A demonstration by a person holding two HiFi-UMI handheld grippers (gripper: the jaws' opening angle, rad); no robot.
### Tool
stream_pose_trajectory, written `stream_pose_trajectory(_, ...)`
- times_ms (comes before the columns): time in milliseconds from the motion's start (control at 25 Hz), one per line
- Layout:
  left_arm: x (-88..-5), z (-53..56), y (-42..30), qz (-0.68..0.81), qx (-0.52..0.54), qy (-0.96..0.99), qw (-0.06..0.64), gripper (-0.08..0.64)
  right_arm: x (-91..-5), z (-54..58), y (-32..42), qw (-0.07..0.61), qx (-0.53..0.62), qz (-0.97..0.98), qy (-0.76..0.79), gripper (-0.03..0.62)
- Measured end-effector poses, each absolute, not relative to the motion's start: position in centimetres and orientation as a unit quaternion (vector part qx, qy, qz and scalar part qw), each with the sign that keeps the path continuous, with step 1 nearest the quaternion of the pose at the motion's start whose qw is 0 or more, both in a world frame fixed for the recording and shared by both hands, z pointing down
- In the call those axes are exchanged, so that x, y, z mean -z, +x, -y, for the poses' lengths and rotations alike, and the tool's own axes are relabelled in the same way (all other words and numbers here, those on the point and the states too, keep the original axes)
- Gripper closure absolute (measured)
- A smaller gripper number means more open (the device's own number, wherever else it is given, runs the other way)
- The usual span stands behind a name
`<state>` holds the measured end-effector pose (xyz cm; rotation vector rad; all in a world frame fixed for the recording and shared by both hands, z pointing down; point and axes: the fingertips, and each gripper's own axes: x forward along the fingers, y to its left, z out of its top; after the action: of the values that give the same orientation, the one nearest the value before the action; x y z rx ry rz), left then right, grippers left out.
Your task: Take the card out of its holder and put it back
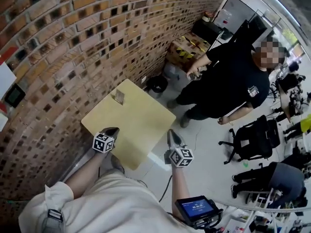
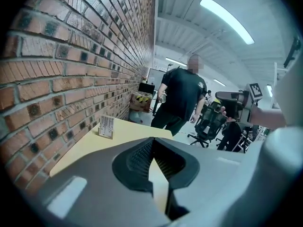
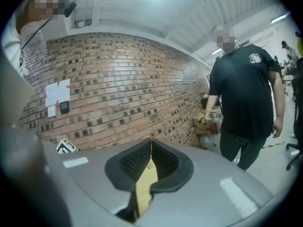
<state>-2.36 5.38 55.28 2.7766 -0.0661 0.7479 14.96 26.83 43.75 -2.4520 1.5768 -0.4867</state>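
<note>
One long brick wall point(image 1: 73, 42) fills the left of the head view, and the square yellow counter point(image 1: 146, 130) stands against it with floor open along its right and near sides. Only that view gives the counter whole from above; the left gripper view sees it low from its near edge, and the right gripper view shows just a sliver of yellow behind its jaws. A person in black point(image 1: 233, 76) stands beyond the far right corner, near a black bin point(image 1: 157, 85) and an office chair point(image 1: 252, 140). The left gripper point(image 1: 114, 129) and the right gripper point(image 1: 171, 133) hang over the near edge, well apart from each other, each with its jaws closed tip to tip on nothing. A plain stretch of counter separates them from the card point(image 1: 118, 96), which stands upright in its holder point(image 2: 105, 136) at the far edge, just beside the wall. The left gripper view alone shows the card's printed face, too small to read. The right gripper view alone shows white papers point(image 3: 57, 92) fixed with red tape above a small dark device point(image 3: 64, 107) on the bricks; no writing there is legible
</note>
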Motion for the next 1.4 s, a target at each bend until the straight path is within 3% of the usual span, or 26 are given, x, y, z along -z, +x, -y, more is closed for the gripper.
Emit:
stream_pose_trajectory(840,-53.0,-20.6,-7.8,-0.019,-0.247,0.959,0.139,0.540,-43.3,-43.1,7.1,0.096,0.155,-0.521,-0.834,0.588)
stream_pose_trajectory(1400,-50.5,-20.8,-12.1,-0.015,-0.234,0.962,0.144,0.540,-43.8,-44.6,3.6,0.118,0.158,-0.520,-0.831,0.588)
